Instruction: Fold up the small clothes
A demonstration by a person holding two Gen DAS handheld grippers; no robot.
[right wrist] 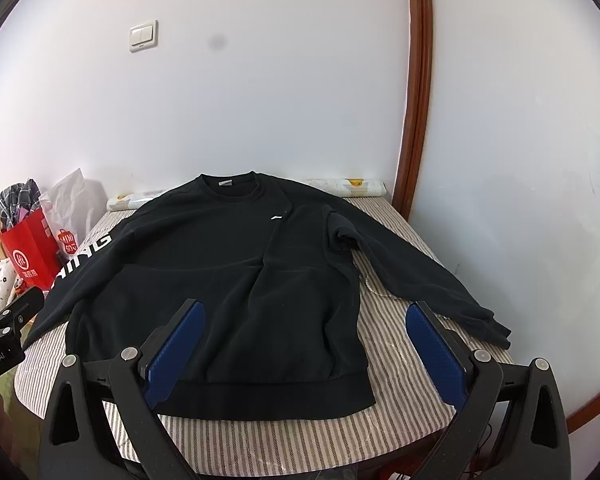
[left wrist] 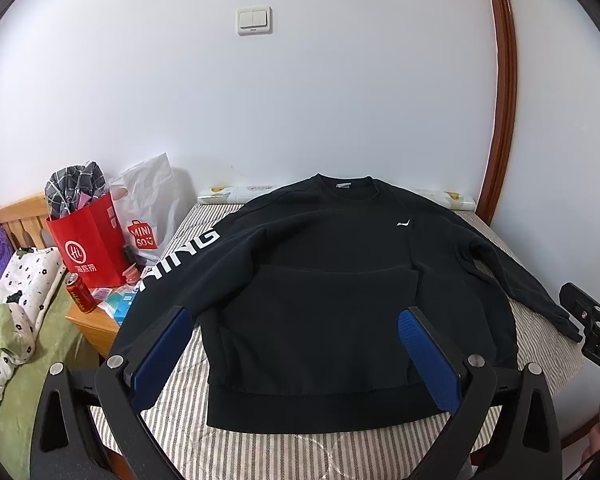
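Observation:
A black sweatshirt (left wrist: 320,300) lies flat, front up, on a striped table (left wrist: 300,452), collar toward the wall, both sleeves spread out. Its left sleeve carries white letters (left wrist: 180,256). It also shows in the right wrist view (right wrist: 220,288). My left gripper (left wrist: 296,316) is open and empty, held above the hem end of the sweatshirt. My right gripper (right wrist: 304,316) is open and empty, above the sweatshirt's right side near the hem; its right sleeve cuff (right wrist: 496,328) lies just beyond my right finger. The right gripper also shows in the left wrist view (left wrist: 588,312).
A red paper bag (left wrist: 88,244) with clothes, a white Miniso bag (left wrist: 148,216), a red can (left wrist: 80,292) and small boxes stand on a wooden stand at the left. Bedding (left wrist: 16,320) lies further left. A white wall and a brown frame (left wrist: 504,80) are behind.

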